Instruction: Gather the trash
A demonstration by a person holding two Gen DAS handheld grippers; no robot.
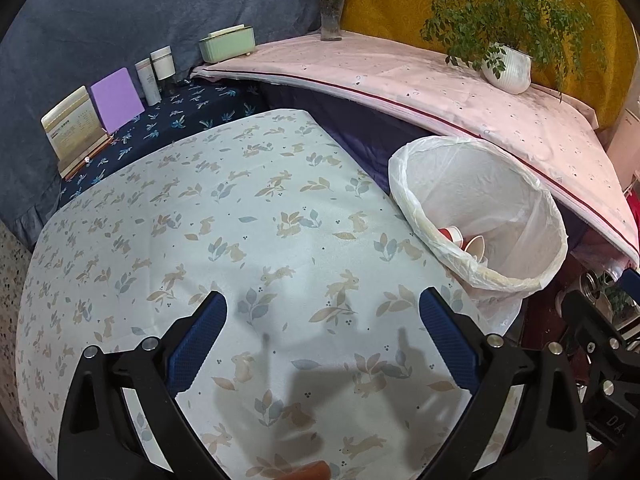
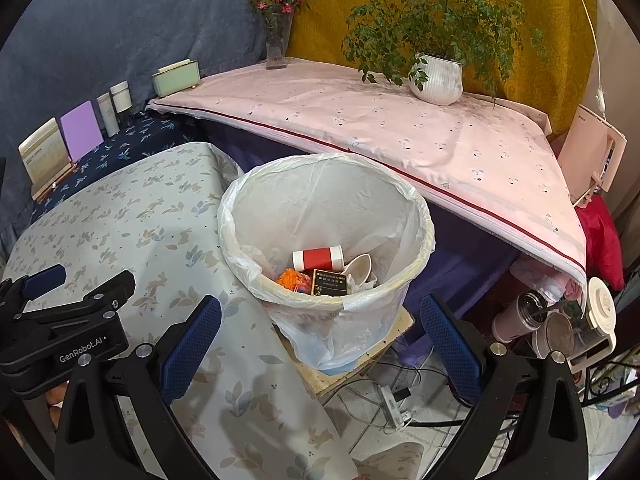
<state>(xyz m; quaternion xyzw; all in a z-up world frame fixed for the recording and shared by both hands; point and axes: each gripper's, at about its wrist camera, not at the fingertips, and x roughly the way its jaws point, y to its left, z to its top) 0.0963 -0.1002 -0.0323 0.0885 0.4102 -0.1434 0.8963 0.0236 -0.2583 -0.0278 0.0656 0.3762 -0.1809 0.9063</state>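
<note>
A white-lined trash bin [image 2: 416, 224] stands beside the rabbit-print table [image 2: 120, 216]. Inside it lie a red and white paper cup [image 2: 318, 258], a crushed white cup [image 2: 360, 266], a black box [image 2: 328, 282] and orange scraps [image 2: 294, 278]. My right gripper [image 2: 320, 344] is open and empty, held in front of the bin above the table's edge. My left gripper [image 1: 322, 344] is open and empty over the table [image 1: 240, 220]; it also shows at the left of the right wrist view [image 2: 76, 276]. The bin [image 1: 532, 216] with the cups [image 1: 466, 242] sits to its right.
A pink-covered shelf [image 2: 400, 128] carries a potted plant [image 2: 438, 78], a flower vase [image 2: 276, 40] and a green box [image 2: 176, 76]. Cards and bottles [image 2: 80, 132] stand on a dark cloth at the back left. Cables [image 2: 396, 400] and jars [image 2: 552, 320] lie on the floor.
</note>
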